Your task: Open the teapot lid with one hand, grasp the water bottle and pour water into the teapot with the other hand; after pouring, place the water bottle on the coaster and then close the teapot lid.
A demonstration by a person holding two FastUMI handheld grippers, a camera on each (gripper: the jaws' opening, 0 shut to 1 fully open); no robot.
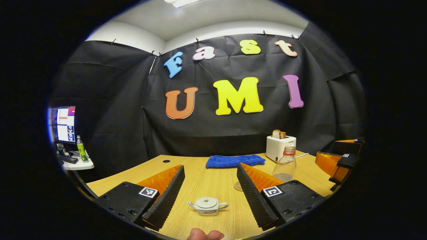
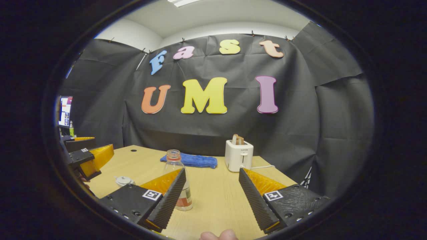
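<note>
**Both grippers poised, nothing grasped**

Left gripper view: the left gripper (image 1: 210,196) stands wide apart, framing the lidded teapot (image 1: 207,206) on the table (image 1: 213,180), likely lining up for the lid.

Right gripper view: the right gripper (image 2: 211,196) gapes wide; the water bottle (image 2: 178,181) stands just behind its left finger, uncapped, ready for grasping.

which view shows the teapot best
The left gripper view: the teapot sits whole between the open tool's fingers, lid on, spout and handle clear. The right gripper view shows just its top behind a finger.
</note>
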